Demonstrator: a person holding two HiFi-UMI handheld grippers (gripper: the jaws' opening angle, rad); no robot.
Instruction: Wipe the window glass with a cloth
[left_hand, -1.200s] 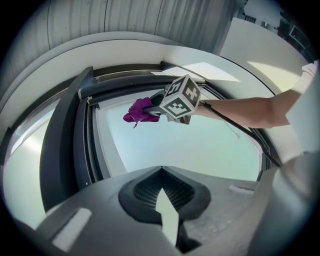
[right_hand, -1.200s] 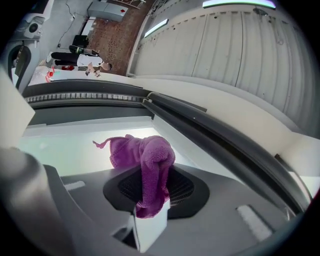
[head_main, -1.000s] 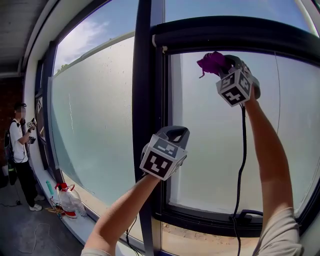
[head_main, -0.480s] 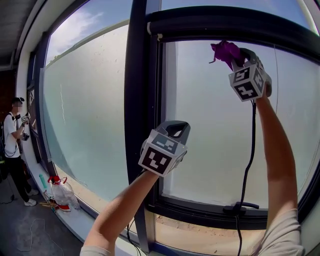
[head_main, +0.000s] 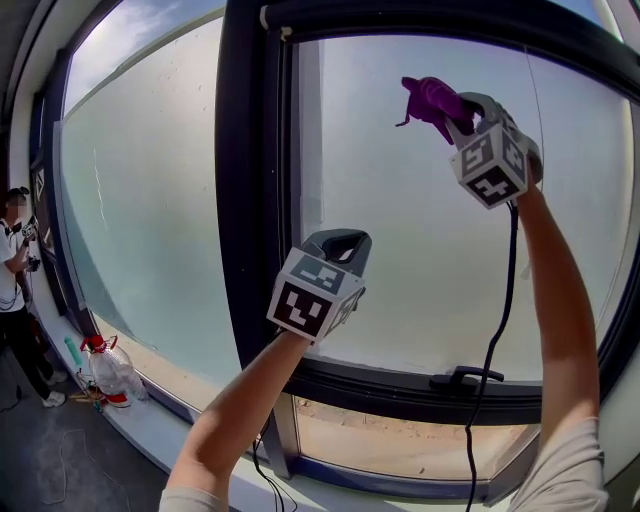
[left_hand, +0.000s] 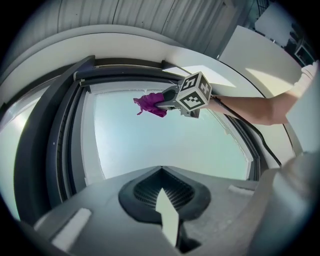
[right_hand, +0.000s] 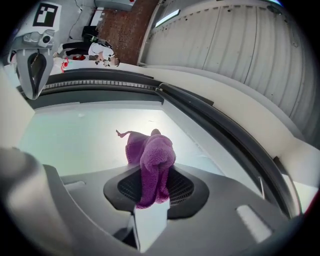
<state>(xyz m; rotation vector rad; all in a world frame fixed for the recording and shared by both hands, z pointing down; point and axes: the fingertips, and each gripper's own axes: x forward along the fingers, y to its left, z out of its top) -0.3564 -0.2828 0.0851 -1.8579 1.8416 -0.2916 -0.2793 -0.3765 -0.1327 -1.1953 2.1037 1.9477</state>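
Right claw (head_main: 452, 115) clenched on purple cloth (head_main: 427, 95) at window glass (head_main: 400, 290); left claw (head_main: 338, 243) closed, empty.

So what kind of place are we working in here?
Probably inside an industrial or workshop-type building: large frosted window glass in a dark metal frame, a corrugated metal ceiling and a red brick wall.

This is looking like a bare industrial or workshop building: tall window glass (head_main: 400, 260) in heavy dark frames (head_main: 245, 200) is running along one side, a ribbed metal ceiling (right_hand: 225, 45) is stretching overhead, and a brick wall (right_hand: 125, 30) is closing the far end above a grey floor (head_main: 50, 460).
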